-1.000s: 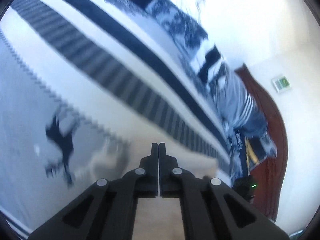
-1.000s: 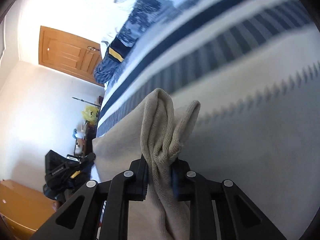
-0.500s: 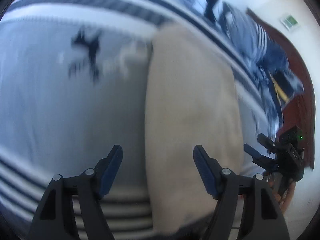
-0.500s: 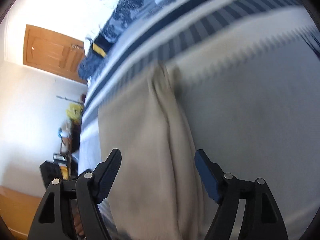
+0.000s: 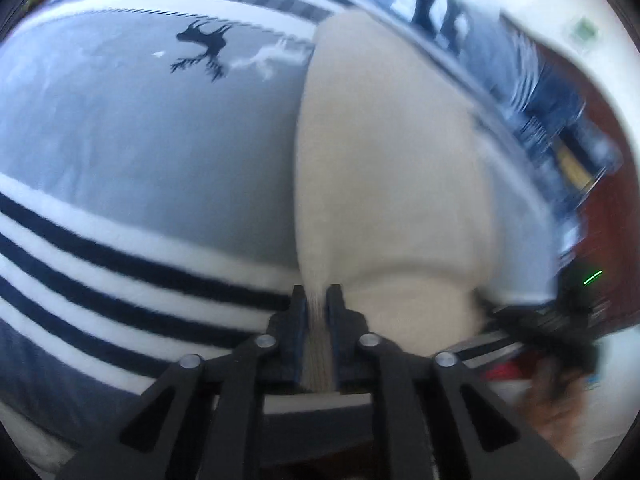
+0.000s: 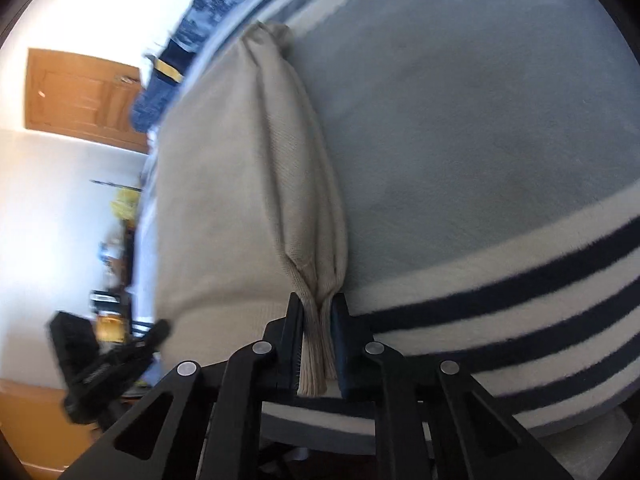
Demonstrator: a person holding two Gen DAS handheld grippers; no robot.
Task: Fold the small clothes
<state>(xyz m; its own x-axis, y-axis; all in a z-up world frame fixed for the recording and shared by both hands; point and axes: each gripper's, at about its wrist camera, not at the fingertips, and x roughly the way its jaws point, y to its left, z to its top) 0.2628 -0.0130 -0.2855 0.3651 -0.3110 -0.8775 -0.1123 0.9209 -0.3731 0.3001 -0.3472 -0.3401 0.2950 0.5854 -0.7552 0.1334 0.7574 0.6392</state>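
In the left wrist view, the left tool (image 5: pixel 317 298) sits at 6 o'clock with its two dark fingers pressed together on a ribbed corner of the beige knit garment (image 5: pixel 392 168). From that pinch the cloth spreads away toward 12 o'clock as one broad, smooth panel lying on the blanket (image 5: pixel 152 152). At 4 o'clock, just beside the garment's near edge, the right tool shows as a blurred black shape with a green light.

In the right wrist view, the right tool (image 6: pixel 318 306) is likewise at 6 o'clock, clamped on the garment's (image 6: pixel 216 184) other ribbed corner; two gathered layers stand between the fingers. A bunched ridge of cloth runs from the clamp up toward 12 o'clock, with the flat panel lying to its 9 o'clock side. The left tool appears at 8 o'clock, blurred.

The blanket (image 6: pixel 460 128) beneath is grey, with white and navy stripes nearest the tools. Farther out, at 11 o'clock in the left view, a black reindeer figure (image 5: pixel 204 50) is printed on it. Beyond the blanket's far edge lie blue-and-white patterned bedclothes (image 6: pixel 208 8), and past them at 9 o'clock a wooden door (image 6: pixel 80 96) in a white wall.
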